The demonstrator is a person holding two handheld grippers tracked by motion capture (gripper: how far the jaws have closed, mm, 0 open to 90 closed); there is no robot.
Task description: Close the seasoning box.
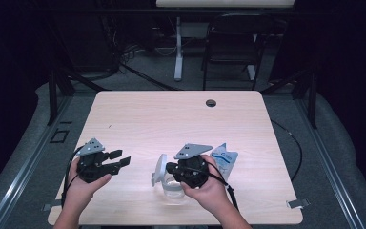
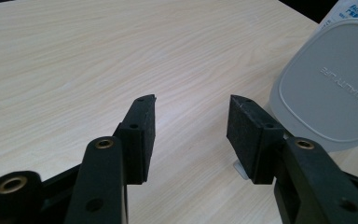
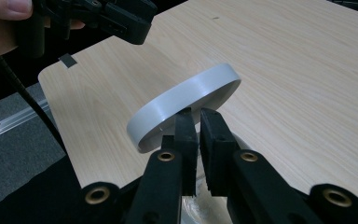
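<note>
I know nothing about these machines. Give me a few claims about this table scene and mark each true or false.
1. The left claw has nothing between its jaws. True.
2. The grey lid lies flat on the table. False: it is tipped up on the clear container.
3. The right claw is nearly closed at the lid's underside. True.
4. A red cup stands beside the right hand. False: a blue and white pouch lies there.
5. The table is wood-coloured. True.

Both grippers (image 1: 116,160) are black with brass-ringed pivots, grey three-cornered top plates and trailing black cables.
</note>
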